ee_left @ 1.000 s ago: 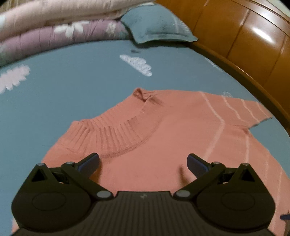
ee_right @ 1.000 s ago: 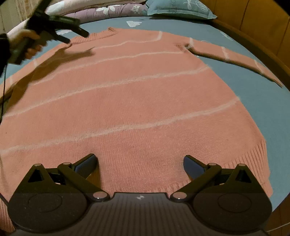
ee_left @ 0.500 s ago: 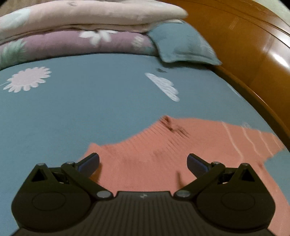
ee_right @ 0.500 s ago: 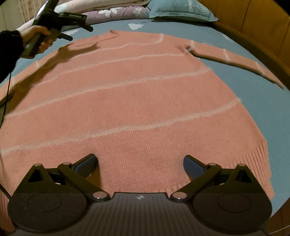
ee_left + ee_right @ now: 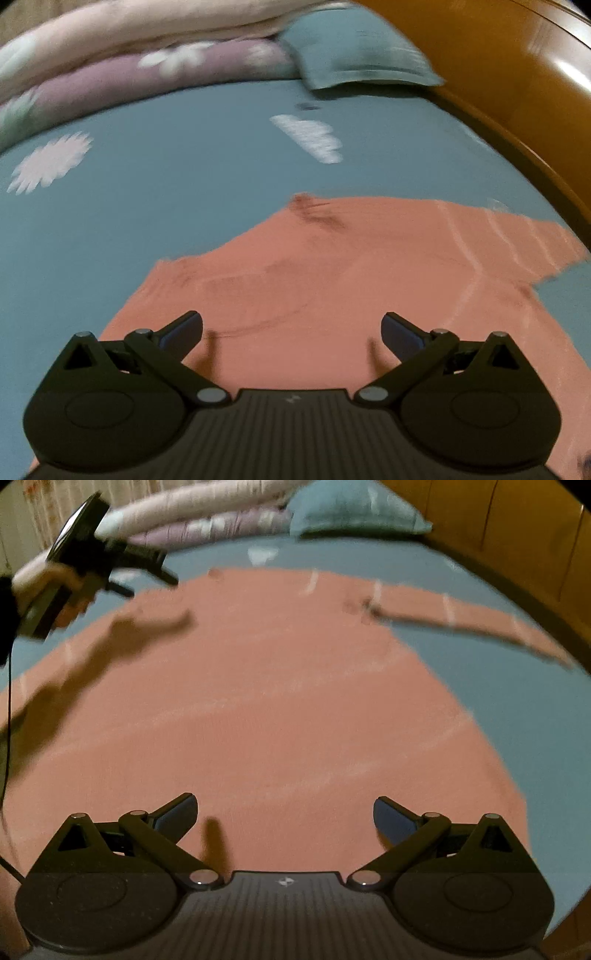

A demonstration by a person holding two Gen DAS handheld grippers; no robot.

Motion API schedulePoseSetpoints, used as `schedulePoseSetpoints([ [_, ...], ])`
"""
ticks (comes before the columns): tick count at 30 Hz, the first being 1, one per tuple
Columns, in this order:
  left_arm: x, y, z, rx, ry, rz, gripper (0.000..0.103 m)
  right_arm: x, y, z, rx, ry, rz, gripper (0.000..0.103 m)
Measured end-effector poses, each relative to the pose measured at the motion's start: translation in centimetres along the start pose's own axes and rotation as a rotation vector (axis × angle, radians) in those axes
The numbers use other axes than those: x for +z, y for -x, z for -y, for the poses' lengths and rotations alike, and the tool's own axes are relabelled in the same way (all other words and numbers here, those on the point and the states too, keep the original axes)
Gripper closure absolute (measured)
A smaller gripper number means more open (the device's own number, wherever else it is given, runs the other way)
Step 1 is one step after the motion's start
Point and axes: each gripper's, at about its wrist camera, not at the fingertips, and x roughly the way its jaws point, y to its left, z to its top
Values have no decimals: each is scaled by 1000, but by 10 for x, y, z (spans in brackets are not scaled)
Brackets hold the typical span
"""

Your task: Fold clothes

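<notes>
Your pink sweater (image 5: 280, 701) lies spread flat, front up, across the blue bedsheet (image 5: 184, 177), one sleeve (image 5: 461, 616) stretched out toward the wooden bed frame (image 5: 517, 92). You hold your left gripper (image 5: 291, 328) above the collar (image 5: 221, 273) end with its fingers wide and empty, and your right gripper (image 5: 284, 812) over the hem end, likewise wide and gripping nothing. A second ago the ribbed neckline filled the left view; since then you have swung that gripper up and back, so more sheet, the pillow (image 5: 354, 55) and the stacked quilts (image 5: 129, 66) show, and both views blur with motion. No fold is visible in the sweater, so this reads as repositioning over the shoulder area rather than a grasp.
</notes>
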Motion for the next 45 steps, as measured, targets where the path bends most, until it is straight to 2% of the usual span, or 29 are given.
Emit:
schedulePoseSetpoints([
  [4,11,8,36,-96,-49,-13,1,52,-34,10,11,80,39,0],
  [8,31,-6,63,-194,31,-44,1,90,-76,9,34,140,28,0],
  [11,50,-31,84,-234,90,-72,1,90,-92,14,40,98,23,0],
  [14,65,-63,108,-251,95,-84,1,79,-94,19,57,115,1,0],
  [20,79,-134,134,-185,132,-161,1,68,-97,28,93,128,57,0],
  [26,94,-159,135,-110,148,-93,1,64,-95,34,126,153,77,0],
  [29,104,-162,137,-77,168,-99,1,65,-96,39,147,156,81,0],
  [31,104,-155,144,-108,169,-120,1,66,-99,42,157,158,80,0],
  [33,99,-145,159,-158,107,-147,1,67,-99,44,166,165,77,0],
  [37,87,-153,184,-171,10,-210,1,66,-97,46,177,167,73,0],
  [45,109,-165,205,-126,15,-161,1,64,-94,50,205,159,75,0],
])
